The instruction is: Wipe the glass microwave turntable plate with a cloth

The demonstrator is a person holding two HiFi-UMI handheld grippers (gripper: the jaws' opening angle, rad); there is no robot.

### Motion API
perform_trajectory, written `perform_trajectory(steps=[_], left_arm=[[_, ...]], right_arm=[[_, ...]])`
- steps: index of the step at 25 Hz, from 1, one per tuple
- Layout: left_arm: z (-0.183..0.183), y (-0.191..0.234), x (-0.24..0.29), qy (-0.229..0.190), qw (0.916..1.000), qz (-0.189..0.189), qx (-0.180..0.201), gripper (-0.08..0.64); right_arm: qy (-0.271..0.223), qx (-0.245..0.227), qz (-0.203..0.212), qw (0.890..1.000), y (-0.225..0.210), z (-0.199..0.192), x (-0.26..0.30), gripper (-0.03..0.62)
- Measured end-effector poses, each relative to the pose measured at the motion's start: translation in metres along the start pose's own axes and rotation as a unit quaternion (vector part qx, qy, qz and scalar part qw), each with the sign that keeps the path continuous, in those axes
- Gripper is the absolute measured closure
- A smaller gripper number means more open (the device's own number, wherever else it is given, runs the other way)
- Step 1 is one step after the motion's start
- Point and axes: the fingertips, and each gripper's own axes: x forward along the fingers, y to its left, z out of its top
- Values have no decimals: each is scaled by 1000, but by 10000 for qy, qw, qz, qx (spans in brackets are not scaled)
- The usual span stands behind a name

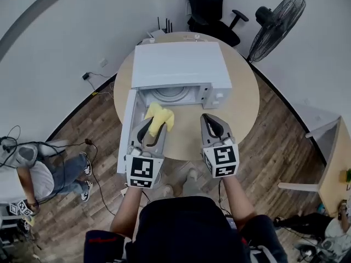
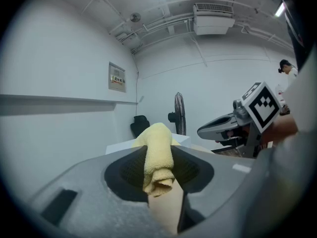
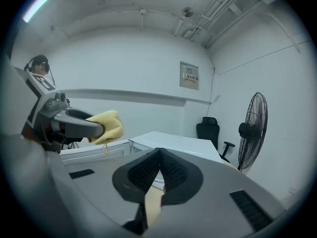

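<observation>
At the near edge of the round wooden table, I'm facing the white microwave with its door swung open to the left. The clear glass turntable plate sits inside the cavity, not yet touched. Left claw is clenched on the bunched yellow cloth; right claw is clamped shut with nothing in it.

Risks as I judge them:
- The cloth is pinched by one fold, so wiping pressure could pull it out.
- An unsteadied plate may spin or shift.
- The opening is tight — a claw could clip the frame.

Both claws are side by side, near level, noses slightly down toward the cavity.

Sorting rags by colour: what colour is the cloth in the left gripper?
Pale yellow cloth; left gripper view shows it best.
</observation>
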Motion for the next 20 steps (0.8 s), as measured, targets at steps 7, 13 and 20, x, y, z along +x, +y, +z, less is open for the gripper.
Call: perform_trajectory(steps=[7, 13, 20], left_arm=[[22, 13, -21, -258, 9993, 211, -169, 427], [36, 16, -30, -501, 9983, 229, -198, 428], [53, 24, -40, -747, 9966, 333, -123, 427]], right_arm=[[-238, -11, -84, 9997, -2, 25, -13, 581], [-420, 61, -208, 9989, -11, 35, -24, 581], [-588, 34, -244, 9980, -13, 51, -29, 581]])
